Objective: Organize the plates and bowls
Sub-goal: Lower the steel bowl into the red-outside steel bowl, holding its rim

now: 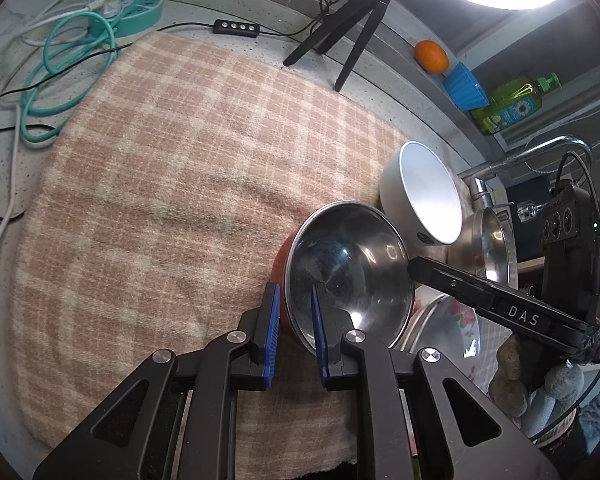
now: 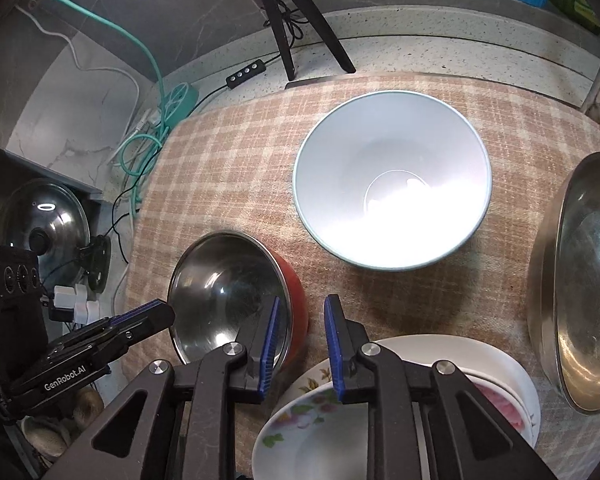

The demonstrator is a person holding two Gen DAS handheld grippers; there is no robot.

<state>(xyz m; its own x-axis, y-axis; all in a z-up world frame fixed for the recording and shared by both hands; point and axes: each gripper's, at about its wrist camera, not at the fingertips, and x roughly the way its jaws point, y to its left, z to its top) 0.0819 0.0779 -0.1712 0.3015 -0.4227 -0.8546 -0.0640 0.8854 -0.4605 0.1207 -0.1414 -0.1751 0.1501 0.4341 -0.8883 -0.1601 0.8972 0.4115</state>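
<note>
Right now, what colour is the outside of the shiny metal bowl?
Red outside, on the steel-lined bowl; the right wrist view shows it best.

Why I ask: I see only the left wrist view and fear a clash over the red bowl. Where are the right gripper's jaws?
Observer: The right gripper straddles the red bowl's near wall, one jaw inside and one outside, with cloth showing beside the outer one.
Operator: Anything close to it?
Observer: Stacked flowered plates lie right by its outer jaw.
Operator: Anything off the cloth I miss?
Observer: A steel pot lid sits beyond the cloth's left edge.
</note>
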